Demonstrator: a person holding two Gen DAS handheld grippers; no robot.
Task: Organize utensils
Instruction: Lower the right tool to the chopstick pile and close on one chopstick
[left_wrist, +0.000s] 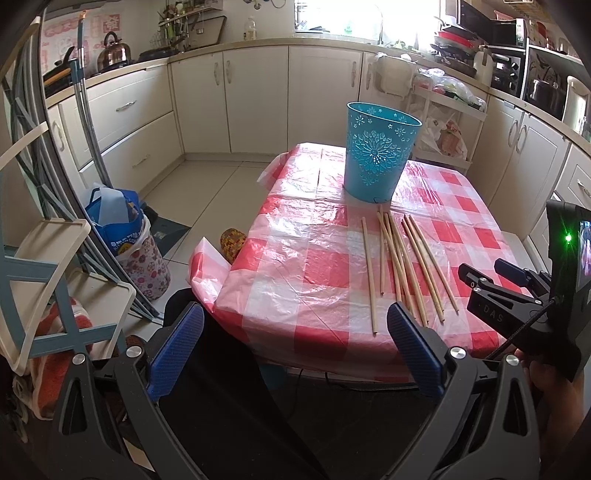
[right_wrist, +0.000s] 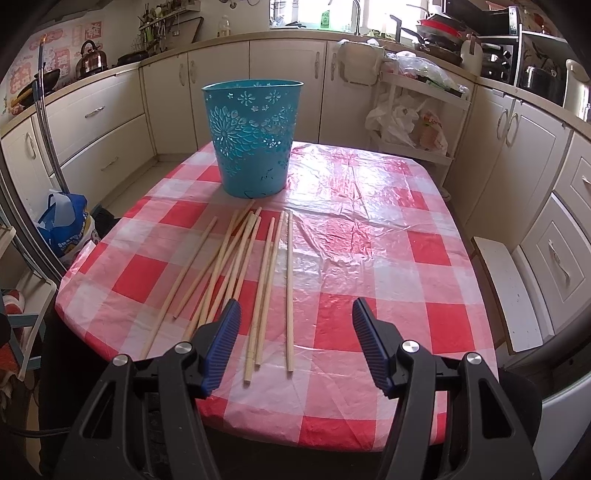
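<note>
Several long wooden chopsticks (right_wrist: 255, 273) lie loose on the red-and-white checked tablecloth (right_wrist: 369, 258), in front of an upright teal perforated bin (right_wrist: 253, 136). My right gripper (right_wrist: 295, 343) is open and empty, low over the table's near edge, with the near ends of the chopsticks between and left of its fingers. My left gripper (left_wrist: 295, 347) is open and empty, held off the table's near left corner. In the left wrist view the chopsticks (left_wrist: 402, 262) and the bin (left_wrist: 378, 151) lie ahead to the right, and the right gripper (left_wrist: 495, 284) shows at the right edge.
Cream kitchen cabinets (right_wrist: 288, 85) ring the room. A white rack with plastic bags (right_wrist: 417, 118) stands behind the table. A white stool (right_wrist: 506, 291) is right of the table. A blue bag in a floral bin (left_wrist: 125, 240) and a folding step stool (left_wrist: 62, 280) stand at the left.
</note>
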